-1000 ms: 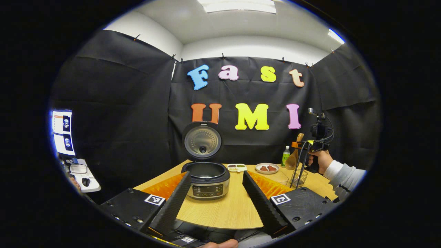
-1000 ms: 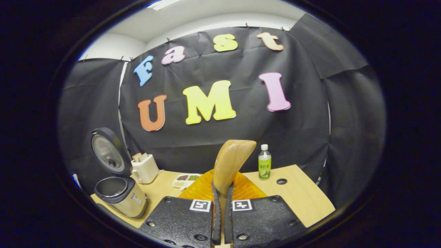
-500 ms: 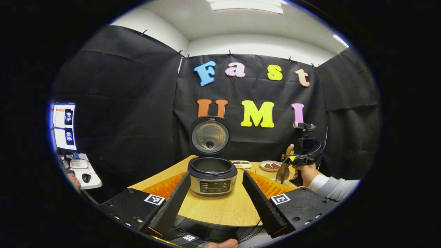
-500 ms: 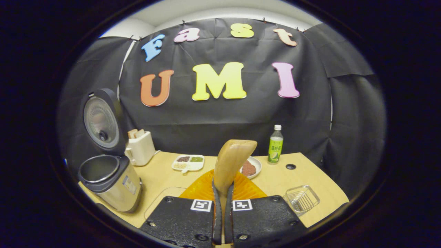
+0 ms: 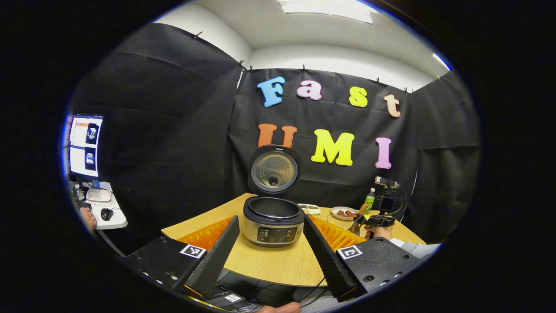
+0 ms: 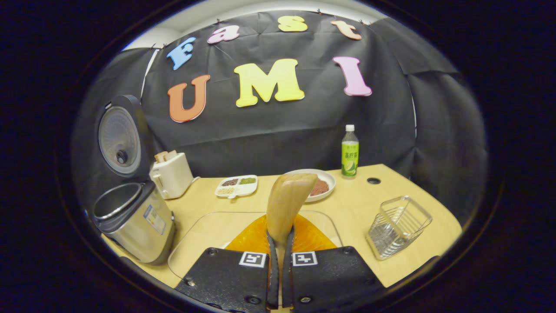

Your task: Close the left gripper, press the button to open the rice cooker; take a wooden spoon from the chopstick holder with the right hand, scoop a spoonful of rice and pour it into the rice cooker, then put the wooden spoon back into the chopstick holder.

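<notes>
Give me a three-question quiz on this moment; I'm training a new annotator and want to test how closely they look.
1. True or false: the rice cooker has its lid shut.
2. What is the right gripper holding?
A. a green bottle
B. a wooden spoon
C. nothing
3. Fill in: the wire chopstick holder stands on the table to the ___ of the spoon in the right gripper view.

Key
1. False: the lid stands raised and the pot is open.
2. B: both fingers press on the wooden spoon, bowl end up.
3. right.

The left gripper has its fingers spread wide.
</notes>
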`<state>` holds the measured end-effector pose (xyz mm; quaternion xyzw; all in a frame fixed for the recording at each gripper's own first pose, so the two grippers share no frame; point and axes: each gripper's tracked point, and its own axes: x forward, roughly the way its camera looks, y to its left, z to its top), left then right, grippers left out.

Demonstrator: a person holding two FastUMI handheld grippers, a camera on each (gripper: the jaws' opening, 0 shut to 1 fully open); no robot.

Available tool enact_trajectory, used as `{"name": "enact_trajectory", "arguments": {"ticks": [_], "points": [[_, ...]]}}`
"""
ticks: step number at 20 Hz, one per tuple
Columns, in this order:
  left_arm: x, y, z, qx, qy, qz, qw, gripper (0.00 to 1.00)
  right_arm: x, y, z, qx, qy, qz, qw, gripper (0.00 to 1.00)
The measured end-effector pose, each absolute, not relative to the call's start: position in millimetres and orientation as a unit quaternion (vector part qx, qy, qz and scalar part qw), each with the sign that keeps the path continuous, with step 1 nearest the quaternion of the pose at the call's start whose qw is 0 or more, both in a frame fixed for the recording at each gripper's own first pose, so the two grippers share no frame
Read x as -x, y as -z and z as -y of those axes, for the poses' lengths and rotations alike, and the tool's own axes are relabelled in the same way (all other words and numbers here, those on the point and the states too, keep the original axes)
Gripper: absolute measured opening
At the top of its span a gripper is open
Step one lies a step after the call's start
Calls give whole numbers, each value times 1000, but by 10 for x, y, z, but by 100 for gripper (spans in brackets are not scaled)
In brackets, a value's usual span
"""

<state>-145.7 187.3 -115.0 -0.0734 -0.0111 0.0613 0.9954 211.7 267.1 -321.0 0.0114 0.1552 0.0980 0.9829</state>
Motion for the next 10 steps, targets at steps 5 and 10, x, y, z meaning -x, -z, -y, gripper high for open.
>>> {"name": "enact_trajectory", "arguments": {"ticks": [5, 10], "points": [[1429, 1185, -1781, 63, -51, 5, 997, 95, -2107, 3271, -2762, -123, -134, -201, 963, 9], [1405, 1203, -1765, 42, -51, 3, 998, 95, -2188, 3320, -2619, -318, -133, -249, 905, 8]]}}
